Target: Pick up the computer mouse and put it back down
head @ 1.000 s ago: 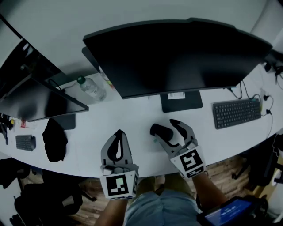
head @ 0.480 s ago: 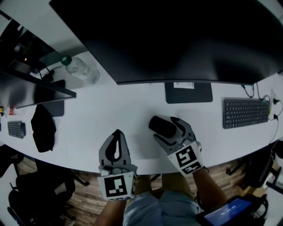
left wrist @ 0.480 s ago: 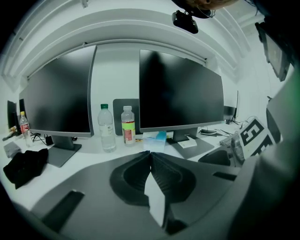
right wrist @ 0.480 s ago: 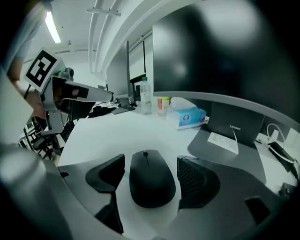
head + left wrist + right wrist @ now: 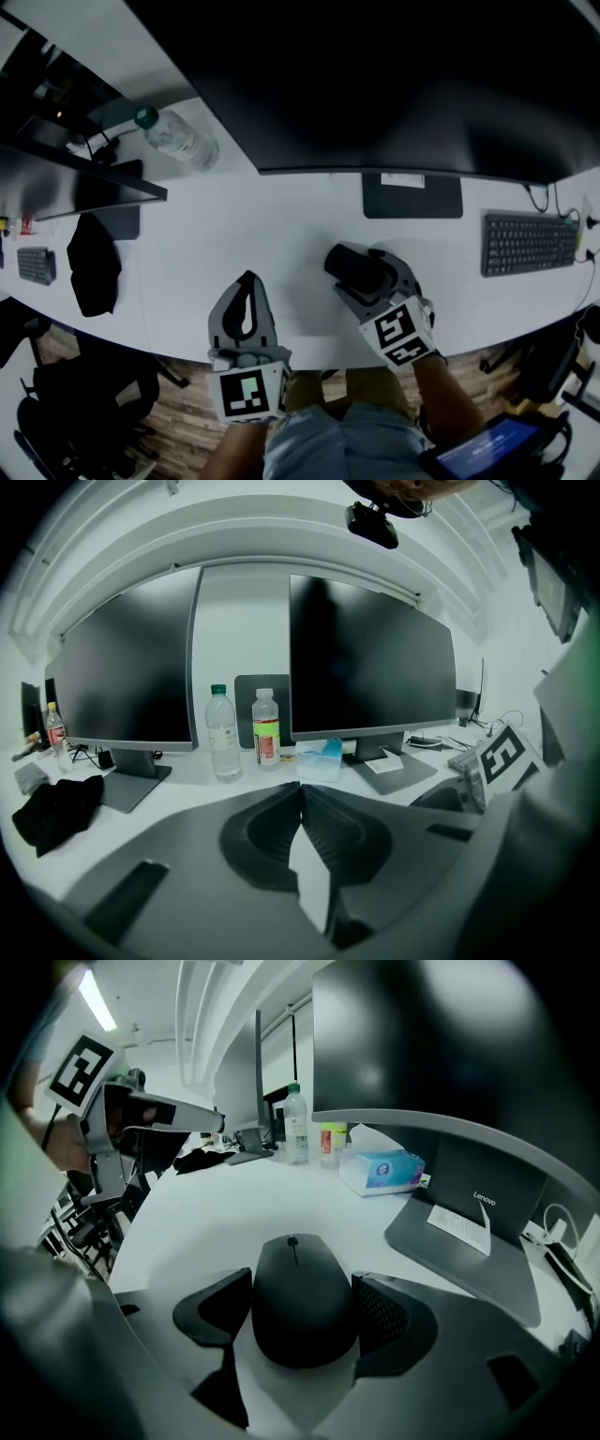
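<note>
A black computer mouse (image 5: 356, 265) (image 5: 302, 1297) lies on the white desk (image 5: 272, 253), in front of the big monitor's stand. My right gripper (image 5: 362, 269) (image 5: 300, 1309) straddles it, tilted down, with one pad close on each side of the mouse. Its jaws stand wide and are closing; I see no firm press of the pads. My left gripper (image 5: 247, 283) (image 5: 302, 797) hangs over the desk's front edge to the left. It is shut, tips together, with nothing in it.
A large dark monitor (image 5: 375, 84) fills the back, its stand base (image 5: 412, 195) just beyond the mouse. A keyboard (image 5: 527, 244) lies at the right. At the left are a water bottle (image 5: 178, 139), a black cloth (image 5: 92, 262) and a second monitor (image 5: 75, 178). A tissue box (image 5: 380, 1171) sits near the stand.
My right gripper has come down over the mouse, which now lies between its jaws instead of beyond its left finger. The left gripper sank a little and stayed shut.
</note>
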The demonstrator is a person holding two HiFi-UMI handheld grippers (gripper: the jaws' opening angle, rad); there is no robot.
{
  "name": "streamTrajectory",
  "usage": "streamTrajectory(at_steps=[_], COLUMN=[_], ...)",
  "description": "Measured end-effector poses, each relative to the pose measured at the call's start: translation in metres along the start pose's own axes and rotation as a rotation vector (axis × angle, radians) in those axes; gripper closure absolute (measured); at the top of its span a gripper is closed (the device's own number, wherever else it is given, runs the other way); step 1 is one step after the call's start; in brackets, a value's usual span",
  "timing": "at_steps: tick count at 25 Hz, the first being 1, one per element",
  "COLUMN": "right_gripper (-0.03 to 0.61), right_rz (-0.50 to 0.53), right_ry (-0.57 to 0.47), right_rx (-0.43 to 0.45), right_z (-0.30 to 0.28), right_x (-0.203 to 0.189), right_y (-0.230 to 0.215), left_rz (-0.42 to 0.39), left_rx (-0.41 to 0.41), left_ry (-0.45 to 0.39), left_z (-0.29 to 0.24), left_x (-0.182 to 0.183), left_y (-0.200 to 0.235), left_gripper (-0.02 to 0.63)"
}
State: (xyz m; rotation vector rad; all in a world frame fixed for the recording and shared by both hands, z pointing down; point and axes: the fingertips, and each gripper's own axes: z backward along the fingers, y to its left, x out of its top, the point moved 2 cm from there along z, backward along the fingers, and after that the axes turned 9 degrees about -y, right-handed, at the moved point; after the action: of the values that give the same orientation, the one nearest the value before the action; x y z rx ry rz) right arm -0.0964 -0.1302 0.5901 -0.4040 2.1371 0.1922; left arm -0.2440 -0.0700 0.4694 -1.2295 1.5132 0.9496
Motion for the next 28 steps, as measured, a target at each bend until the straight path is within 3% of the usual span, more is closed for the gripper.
streamTrajectory(at_steps=[5, 13, 28], right_gripper=[0.265, 0.268, 0.268], right_rz=[0.007, -0.026, 0.017], right_ry=[0.008, -0.091, -0.316], right_rx=[0.021, -0.041, -0.311], right_z=[0.0, 0.019, 0.14], right_x=[0.001, 0.03, 0.148], right_y=[0.004, 0.001, -0.036], left_rz=[-0.009, -0.029, -0.079], left_rx=[-0.005, -0.029, -0.216], left_ry=[-0.005, -0.053, -0.3], left_z=[0.002, 0.004, 0.0], left_x=[0.004, 0.026, 0.126], left_y=[0.0, -0.003, -0.054], left_gripper=[0.606, 0.606, 0.606])
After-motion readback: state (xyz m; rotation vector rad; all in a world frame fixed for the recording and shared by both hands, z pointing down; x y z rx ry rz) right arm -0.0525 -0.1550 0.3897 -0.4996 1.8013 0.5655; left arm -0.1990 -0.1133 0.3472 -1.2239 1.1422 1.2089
